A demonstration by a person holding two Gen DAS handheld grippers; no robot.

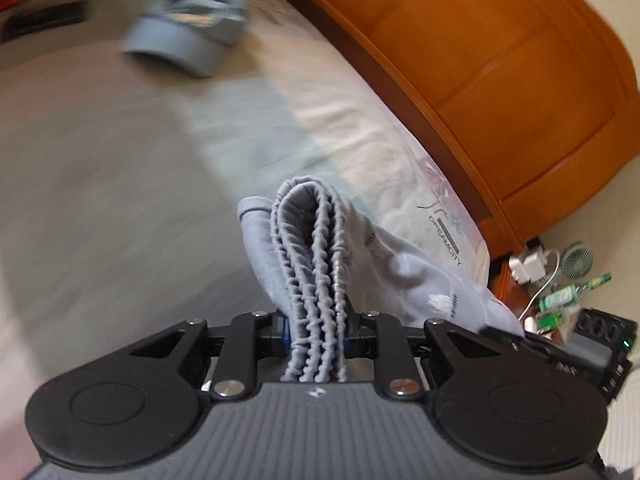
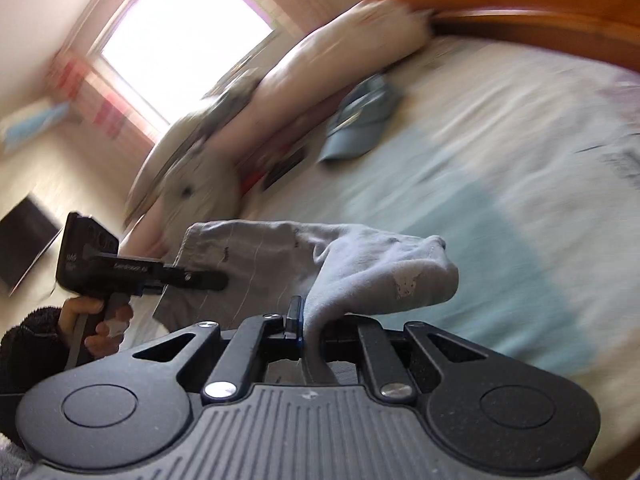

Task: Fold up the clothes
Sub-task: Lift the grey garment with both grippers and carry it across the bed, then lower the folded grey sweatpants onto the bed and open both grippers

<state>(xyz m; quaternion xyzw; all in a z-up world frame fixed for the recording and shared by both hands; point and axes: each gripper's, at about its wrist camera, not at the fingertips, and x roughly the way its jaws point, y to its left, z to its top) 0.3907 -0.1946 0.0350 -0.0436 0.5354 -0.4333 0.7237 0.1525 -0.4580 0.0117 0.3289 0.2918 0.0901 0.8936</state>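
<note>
Above the bed [image 1: 120,168], I hold the pale blue garment [image 2: 280,256] aloft: my left tool [image 1: 316,334] clenched on its bunched elastic waistband [image 1: 316,264], my right tool [image 2: 310,330] pinching another edge, cloth spanning sideways between them, both equally near.

One light-blue garment [image 1: 316,264], one blue cap [image 1: 188,28], two hand-held grippers [image 1: 316,332] [image 2: 308,328], one small fan [image 1: 576,258].
</note>
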